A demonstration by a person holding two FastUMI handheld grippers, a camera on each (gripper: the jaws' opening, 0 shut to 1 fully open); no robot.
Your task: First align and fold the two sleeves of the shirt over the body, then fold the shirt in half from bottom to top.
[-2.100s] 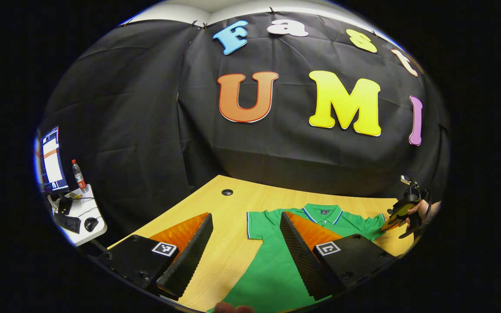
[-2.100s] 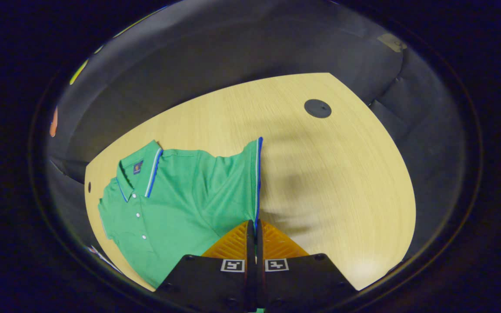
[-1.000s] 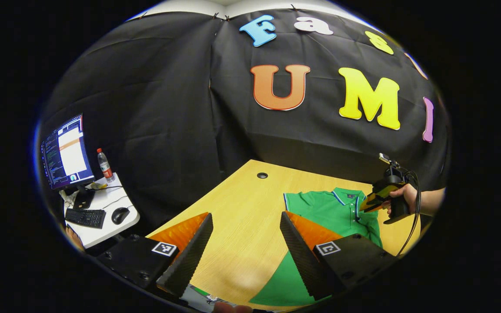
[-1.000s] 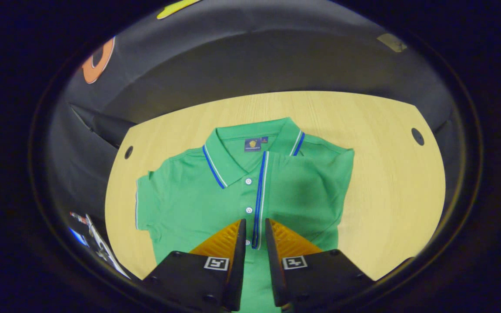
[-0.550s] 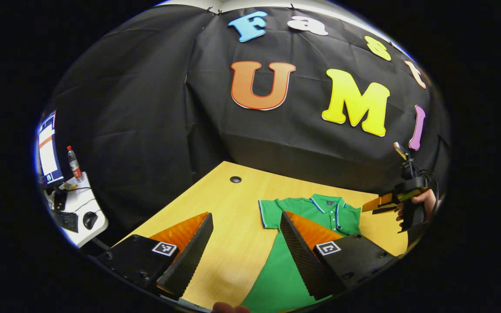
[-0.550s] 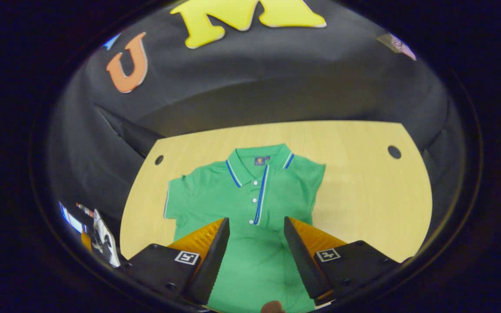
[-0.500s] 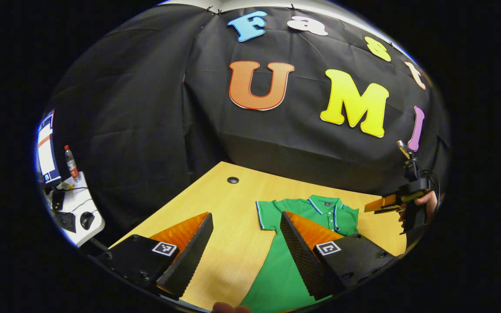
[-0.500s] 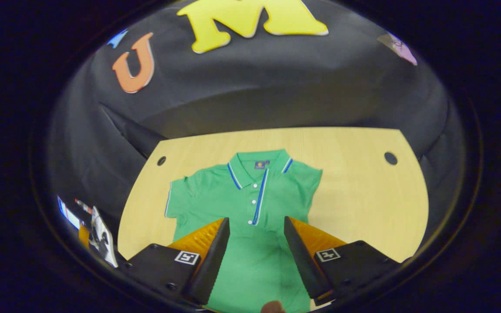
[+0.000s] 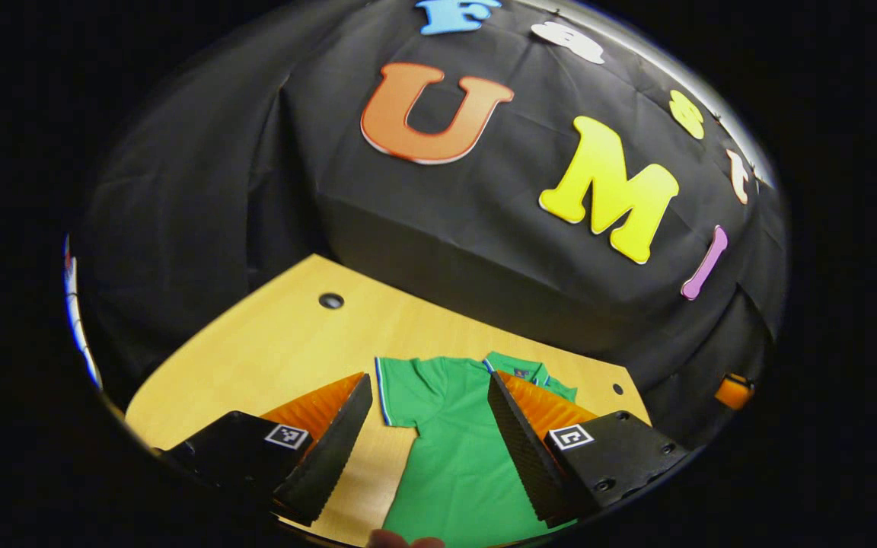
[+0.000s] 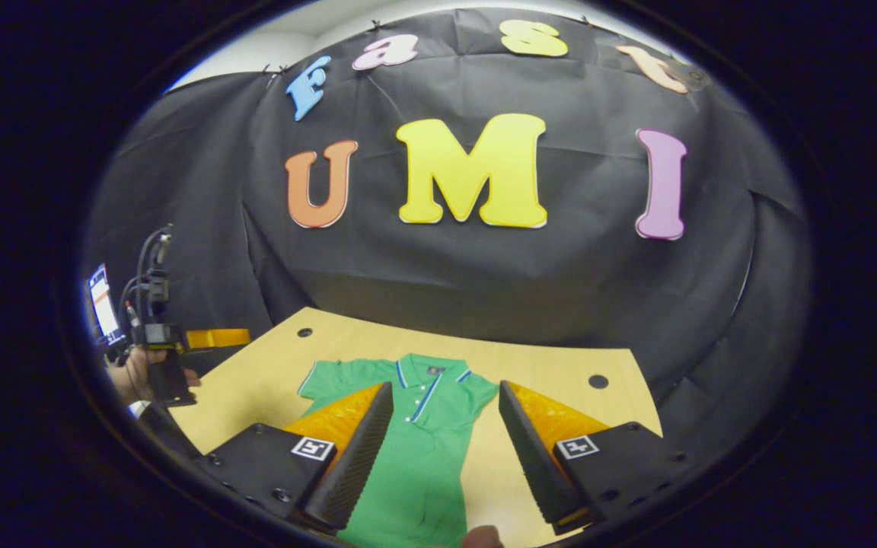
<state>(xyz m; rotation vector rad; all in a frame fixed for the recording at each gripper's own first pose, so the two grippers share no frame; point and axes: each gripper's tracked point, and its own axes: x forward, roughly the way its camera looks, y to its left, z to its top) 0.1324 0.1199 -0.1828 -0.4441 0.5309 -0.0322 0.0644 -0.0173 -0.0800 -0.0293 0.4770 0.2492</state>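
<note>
A green polo shirt (image 9: 446, 457) lies flat on the wooden table (image 9: 271, 350), collar away from me. Its left sleeve (image 9: 400, 392) is spread out to the side. In the right gripper view the shirt (image 10: 416, 464) has its right sleeve (image 10: 475, 397) folded over the body, the sleeve's trim lying along the buttons. My left gripper (image 9: 429, 380) is open above the shirt's lower left part. My right gripper (image 10: 444, 388) is open above the lower body. A hand holds the left gripper (image 10: 206, 339) beyond the table's left edge.
Round cable holes sit in the table's far corners (image 10: 304, 332) (image 10: 597, 380). The black booth cloth hangs close behind the table. A monitor (image 10: 103, 301) shows at the far left, behind the hand.
The right gripper carried the right sleeve over the body, let it go, opened and drew back toward the shirt's hem. The left gripper stayed open and swung over the left sleeve side.
</note>
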